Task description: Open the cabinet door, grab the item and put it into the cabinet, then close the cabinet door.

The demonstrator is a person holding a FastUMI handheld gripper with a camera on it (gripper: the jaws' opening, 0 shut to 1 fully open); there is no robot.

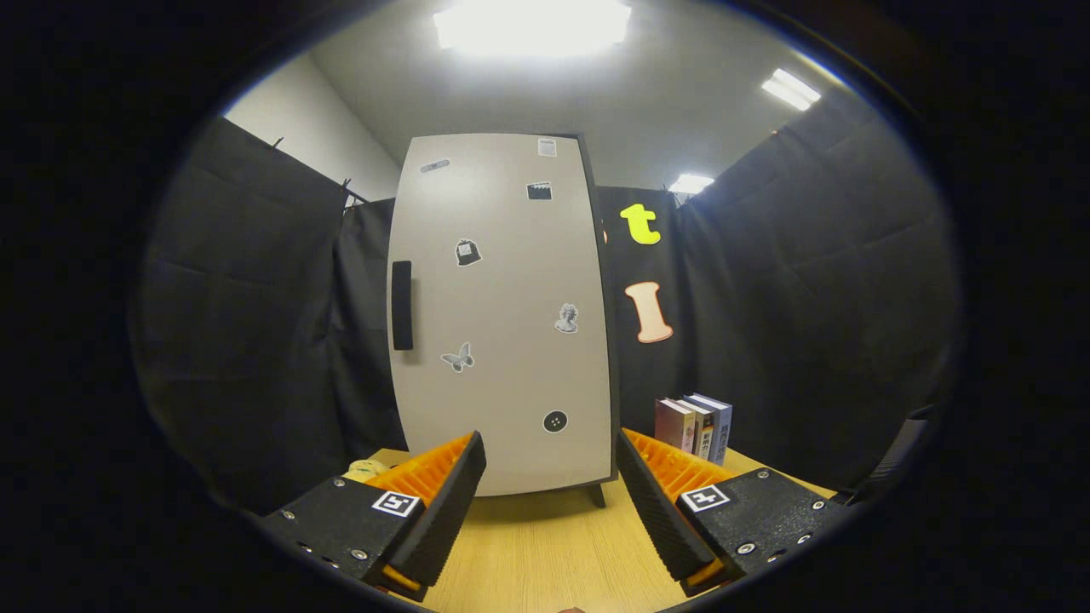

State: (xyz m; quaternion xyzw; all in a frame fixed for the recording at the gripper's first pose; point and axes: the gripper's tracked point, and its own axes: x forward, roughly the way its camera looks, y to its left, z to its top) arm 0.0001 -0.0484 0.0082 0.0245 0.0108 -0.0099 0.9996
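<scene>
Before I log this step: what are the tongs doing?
Tongs: open, holding nothing, facing the closed cabinet door.

I see the cabinet [502, 315] standing upright on the table [545, 545], just beyond my gripper [551, 477], whose fingers are spread with nothing between them. Its pale grey door [511, 255] is closed, dotted with small stickers, with a dark vertical handle [402, 305] near its left edge

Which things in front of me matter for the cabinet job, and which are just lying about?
For the job: cabinet door, shut; its dark handle; the gripper, open and holding nothing.

Possibly the item: small pale object left of the cabinet, unclear.

Just lying about: books; stickers.
</scene>
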